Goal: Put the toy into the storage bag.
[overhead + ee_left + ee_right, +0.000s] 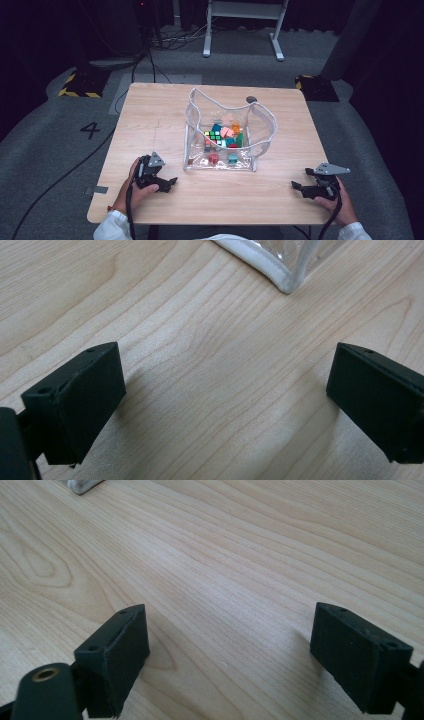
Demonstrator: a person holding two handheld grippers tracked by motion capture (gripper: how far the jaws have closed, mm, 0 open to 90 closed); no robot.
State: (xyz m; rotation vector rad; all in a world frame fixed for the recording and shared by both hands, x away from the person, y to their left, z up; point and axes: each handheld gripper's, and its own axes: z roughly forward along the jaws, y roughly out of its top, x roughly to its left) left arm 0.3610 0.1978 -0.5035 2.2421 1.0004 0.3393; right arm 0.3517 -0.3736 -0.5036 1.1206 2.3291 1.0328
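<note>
Bag (227,134) of clear plastic with white trim stands open-topped at the middle of the desk (150,115), holding a jumble of coloured cubes and blocks (222,136). It lies ahead of both your hands, between them. Its near wall runs across you, parallel to the desk's front edge.

Your left tongs (170,183) sit near the bag's near-left corner, which shows at the top of the left gripper view as a white seam (280,277). Your right tongs (299,186) rest farther off, well apart from the near-right corner, so the left hand looks the closer one for a first reach.

Both pairs of tongs stand wide apart and hold nothing, hovering low over bare wood.

You have open desk on either flank of the bag and along the front strip; the front edge is close under your wrists.
</note>
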